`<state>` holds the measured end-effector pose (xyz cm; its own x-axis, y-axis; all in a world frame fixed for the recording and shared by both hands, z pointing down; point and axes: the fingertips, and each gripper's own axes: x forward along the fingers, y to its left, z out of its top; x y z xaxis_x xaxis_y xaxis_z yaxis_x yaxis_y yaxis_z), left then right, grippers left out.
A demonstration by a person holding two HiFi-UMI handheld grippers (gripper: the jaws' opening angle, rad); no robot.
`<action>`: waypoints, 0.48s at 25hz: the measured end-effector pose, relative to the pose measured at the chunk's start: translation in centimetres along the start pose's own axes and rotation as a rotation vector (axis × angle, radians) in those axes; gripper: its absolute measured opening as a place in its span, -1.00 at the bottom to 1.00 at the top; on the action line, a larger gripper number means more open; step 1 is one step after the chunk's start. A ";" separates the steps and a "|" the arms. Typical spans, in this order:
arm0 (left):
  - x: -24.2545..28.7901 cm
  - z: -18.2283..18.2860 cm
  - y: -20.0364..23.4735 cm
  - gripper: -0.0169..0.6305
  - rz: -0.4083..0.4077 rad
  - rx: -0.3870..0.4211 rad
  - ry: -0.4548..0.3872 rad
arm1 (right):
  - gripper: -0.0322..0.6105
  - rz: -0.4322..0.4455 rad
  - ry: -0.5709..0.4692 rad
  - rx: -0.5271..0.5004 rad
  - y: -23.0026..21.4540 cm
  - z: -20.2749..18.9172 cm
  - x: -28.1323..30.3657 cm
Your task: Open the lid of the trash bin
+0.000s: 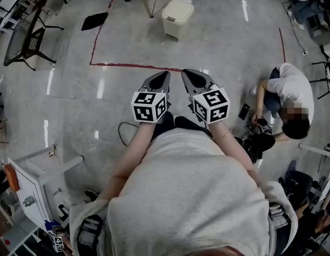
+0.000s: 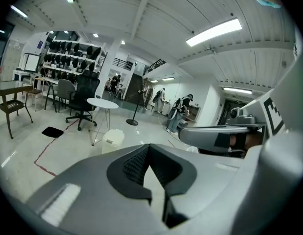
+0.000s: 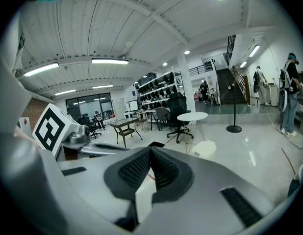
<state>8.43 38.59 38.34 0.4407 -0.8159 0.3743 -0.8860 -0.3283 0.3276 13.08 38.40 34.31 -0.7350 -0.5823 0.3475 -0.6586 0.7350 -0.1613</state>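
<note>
Left gripper (image 1: 160,80) and right gripper (image 1: 195,79) are hovering side by side ahead of the person's torso, both pointing forward. Left fingers (image 2: 134,164) are meeting at the tips with nothing between them. Right fingers (image 3: 136,168) are doing the same. The cream trash bin (image 1: 177,16) is standing on the floor well ahead of both grippers, beyond the red tape line (image 1: 134,66), untouched. Its lid appears down, though the bin is small in view.
</note>
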 end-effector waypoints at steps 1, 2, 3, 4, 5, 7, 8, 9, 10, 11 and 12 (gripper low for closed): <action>0.1 -0.3 0.0 -0.94 0.005 -0.011 0.002 | -0.88 0.005 0.002 0.016 -0.1 -0.3 0.0; 0.2 -0.6 0.1 -0.93 0.010 -0.020 0.005 | -0.88 0.010 0.004 0.029 -0.2 -0.6 0.1; 0.4 -0.8 0.4 -0.94 0.015 -0.025 0.010 | -0.88 0.015 0.006 0.037 -0.3 -0.8 0.4; 0.6 -0.9 0.7 -0.94 0.021 -0.029 0.016 | -0.88 0.021 0.010 0.040 -0.4 -0.9 0.7; 0.8 -0.9 1.0 -0.94 0.026 -0.034 0.020 | -0.88 0.026 0.014 0.039 -0.4 -1.0 1.1; 1.0 -0.8 1.7 -0.94 0.032 -0.046 0.022 | -0.88 0.035 0.022 0.039 -0.5 -1.0 1.9; 1.3 -0.7 2.1 -0.94 0.031 -0.050 0.024 | -0.88 0.037 0.024 0.045 -0.7 -0.9 2.3; 1.7 -0.5 2.6 -0.93 0.029 -0.050 0.028 | -0.88 0.037 0.026 0.054 -1.0 -0.9 2.9; 2.3 -0.2 3.1 -0.94 0.025 -0.048 0.033 | -0.88 0.033 0.028 0.065 -1.4 -0.7 3.5; 2.9 0.1 3.7 -0.93 0.020 -0.044 0.037 | -0.88 0.025 0.030 0.074 -2.0 -0.6 4.3; 3.7 0.5 4.3 -0.94 0.014 -0.041 0.039 | -0.88 0.015 0.031 0.080 -2.6 -0.3 5.2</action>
<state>6.14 33.93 40.64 0.4341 -0.8008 0.4127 -0.8859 -0.2964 0.3568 11.07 33.57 36.83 -0.7405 -0.5595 0.3723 -0.6591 0.7130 -0.2392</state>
